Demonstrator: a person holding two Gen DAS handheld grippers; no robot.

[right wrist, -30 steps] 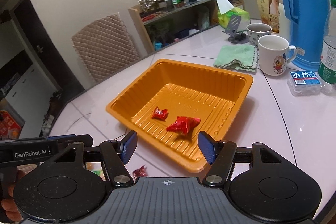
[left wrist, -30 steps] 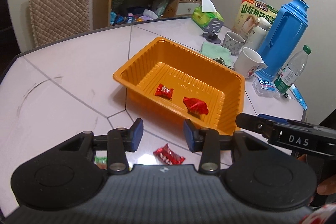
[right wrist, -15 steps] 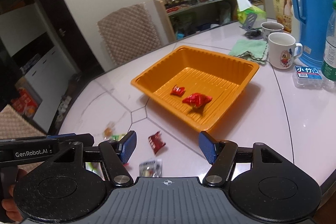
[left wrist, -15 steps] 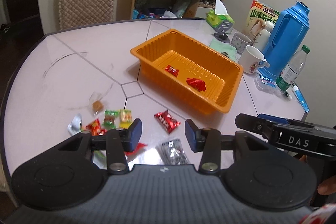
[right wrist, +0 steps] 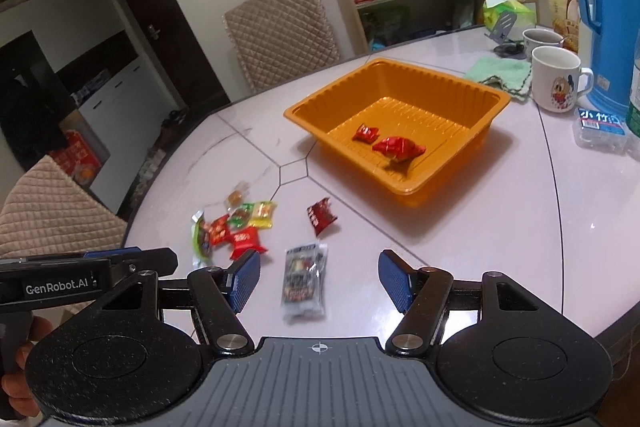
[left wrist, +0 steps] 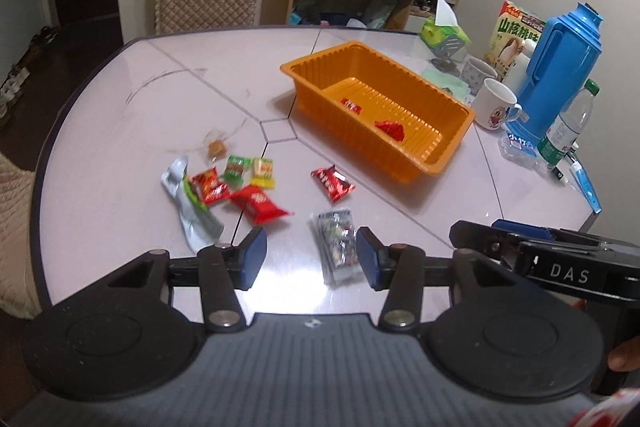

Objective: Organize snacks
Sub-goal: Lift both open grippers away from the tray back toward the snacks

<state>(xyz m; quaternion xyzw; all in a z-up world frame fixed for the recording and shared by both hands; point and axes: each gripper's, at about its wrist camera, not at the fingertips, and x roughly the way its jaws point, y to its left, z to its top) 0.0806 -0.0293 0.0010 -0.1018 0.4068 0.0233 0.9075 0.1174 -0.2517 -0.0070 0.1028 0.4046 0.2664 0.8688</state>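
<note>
Orange tray [right wrist: 496, 107] holds two wrappers [right wrist: 386, 143] (red).

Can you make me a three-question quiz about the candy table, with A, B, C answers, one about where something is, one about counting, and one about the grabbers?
1. Where is the clear snack packet?
A. In the orange tray
B. On the table in front of the grippers
C. On the shelf

2. How many red snacks lie in the orange tray?
A. Two
B. Five
C. None

3. What is the left gripper doing?
A. Squeezing a mug
B. Open, holding nothing
C. Pinching the green cloth

Answers:
1. B, the packet lies flat on the table just ahead of the blue pads.
2. A, a small red candy and a bigger red wrapper are the only things inside.
3. B, its jaws have just been opening and nothing is pressed between them; the right gripper is open too.
</note>
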